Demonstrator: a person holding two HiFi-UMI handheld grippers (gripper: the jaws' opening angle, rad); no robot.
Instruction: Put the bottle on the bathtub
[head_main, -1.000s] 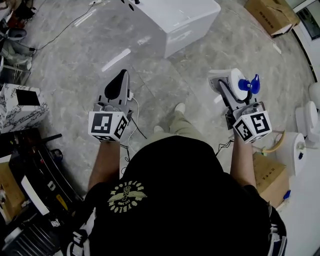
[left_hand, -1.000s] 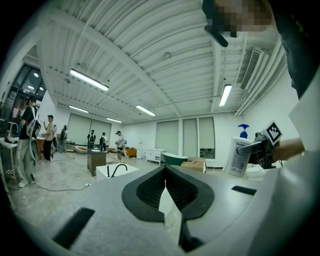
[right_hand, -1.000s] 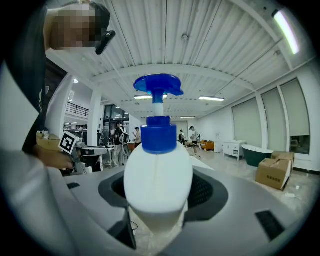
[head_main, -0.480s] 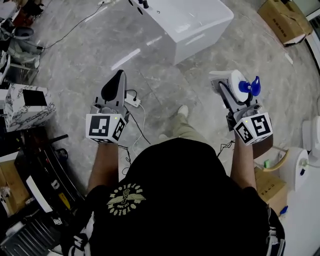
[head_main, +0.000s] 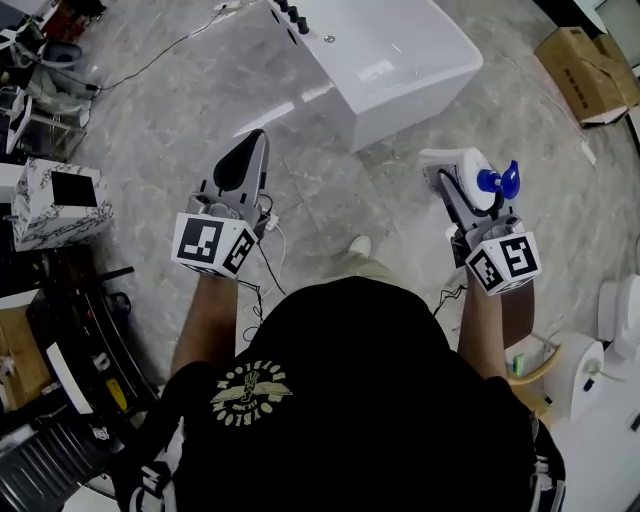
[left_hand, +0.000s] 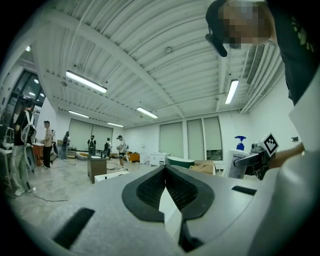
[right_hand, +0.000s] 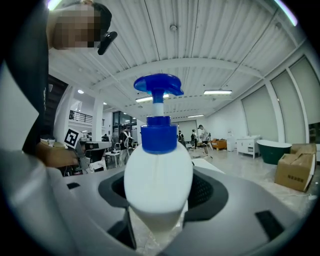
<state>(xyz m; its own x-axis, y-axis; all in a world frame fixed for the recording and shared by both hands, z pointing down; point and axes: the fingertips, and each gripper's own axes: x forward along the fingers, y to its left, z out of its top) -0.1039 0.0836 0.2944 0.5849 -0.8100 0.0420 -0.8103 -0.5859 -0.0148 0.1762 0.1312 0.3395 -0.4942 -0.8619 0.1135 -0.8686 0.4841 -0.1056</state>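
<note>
A white pump bottle (head_main: 474, 176) with a blue pump head (right_hand: 158, 86) is held in my right gripper (head_main: 452, 178), whose jaws are shut on its white body (right_hand: 158, 181). My left gripper (head_main: 243, 161) is shut with nothing in it; its black pads (left_hand: 165, 186) meet at the tip. Both grippers hang above the grey marble floor. The white bathtub (head_main: 392, 57) stands ahead at the top of the head view, with dark knobs (head_main: 291, 16) on its near left rim. The bottle also shows far right in the left gripper view (left_hand: 239, 157).
Cardboard boxes (head_main: 590, 75) lie at the upper right. A marbled white box (head_main: 55, 205) and dark equipment (head_main: 70, 330) stand on the left. White fixtures (head_main: 600, 390) are at the lower right. A cable (head_main: 268, 262) trails across the floor. Several people (left_hand: 47, 142) stand far off.
The bathtub has come lower and larger in the head view as the person has moved toward it. Both grippers keep their hold and their spacing.
</note>
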